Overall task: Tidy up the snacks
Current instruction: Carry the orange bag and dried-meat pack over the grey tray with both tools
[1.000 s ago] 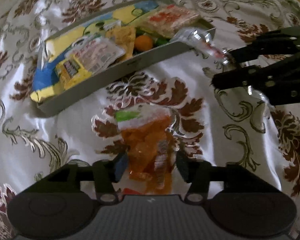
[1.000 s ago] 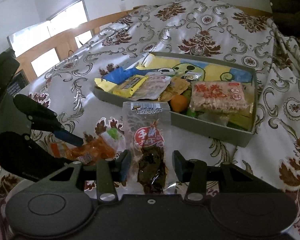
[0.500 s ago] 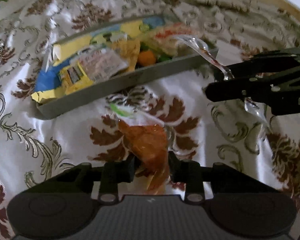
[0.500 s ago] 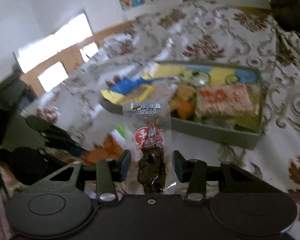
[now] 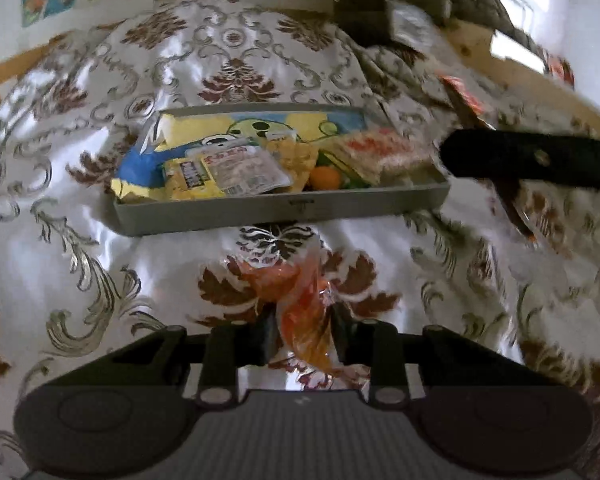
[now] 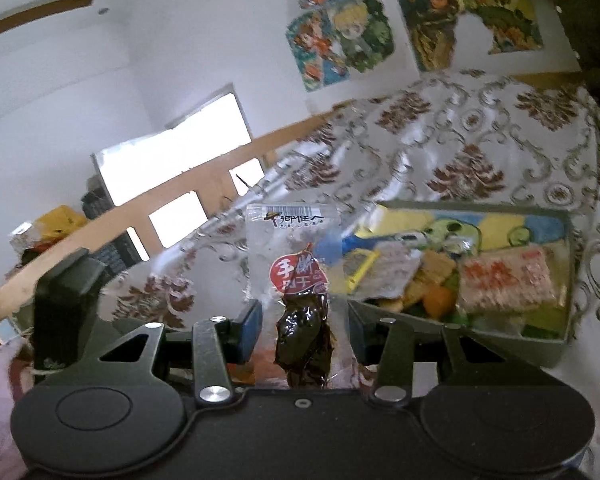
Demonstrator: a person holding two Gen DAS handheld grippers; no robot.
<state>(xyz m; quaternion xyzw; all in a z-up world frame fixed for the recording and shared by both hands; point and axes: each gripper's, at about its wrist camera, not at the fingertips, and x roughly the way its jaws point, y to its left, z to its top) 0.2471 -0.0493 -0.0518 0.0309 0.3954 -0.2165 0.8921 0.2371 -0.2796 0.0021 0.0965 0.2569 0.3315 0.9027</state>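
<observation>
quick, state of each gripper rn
Left gripper: shut on the orange snack packet.
Right gripper: holding the clear packet of dark snack; the jaws look only part closed.

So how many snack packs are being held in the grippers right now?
2. An orange pack is in the left gripper, and a clear pack with dark food is in the right gripper. More snacks sit in the tray.

It is a room in a home: a bed with patterned bedspread [image 5: 236, 52], cartoon posters [image 6: 340, 36] on the wall, a window [image 6: 180, 160].
</observation>
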